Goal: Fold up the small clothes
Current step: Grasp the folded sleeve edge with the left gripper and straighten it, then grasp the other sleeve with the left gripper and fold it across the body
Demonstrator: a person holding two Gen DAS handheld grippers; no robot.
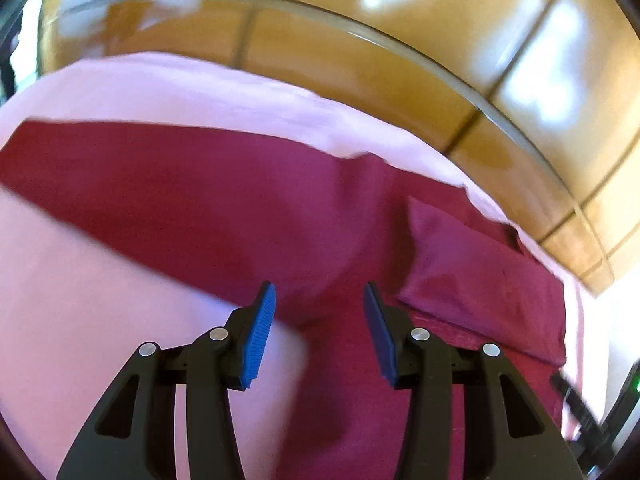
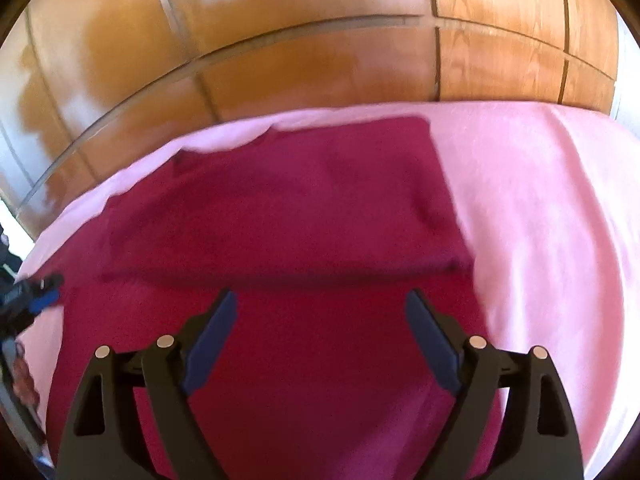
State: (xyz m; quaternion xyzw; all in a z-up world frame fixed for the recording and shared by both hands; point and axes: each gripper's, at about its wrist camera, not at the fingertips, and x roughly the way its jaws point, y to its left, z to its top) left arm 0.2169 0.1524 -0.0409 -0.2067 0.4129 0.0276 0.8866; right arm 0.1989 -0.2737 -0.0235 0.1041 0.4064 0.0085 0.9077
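Observation:
A dark red garment [image 1: 224, 200] lies spread on a pink cloth [image 1: 80, 300], with a folded-over part [image 1: 476, 264] at its right in the left wrist view. My left gripper [image 1: 319, 296] hovers over the garment's near edge, its blue pads apart and nothing between them. The right wrist view shows the same garment [image 2: 280, 208] with a folded layer ending in a straight edge [image 2: 280, 274] just ahead of the fingers. My right gripper [image 2: 320, 304] stands wide open above the red fabric, holding nothing. The left gripper [image 2: 36, 292] shows at the left border there.
The pink cloth [image 2: 540, 208] covers a table top and hangs near its far edge. Beyond lies a glossy wooden floor [image 2: 280, 40] with a curved glass-like rim [image 1: 360, 28] in front of it. Both pictures are motion-blurred.

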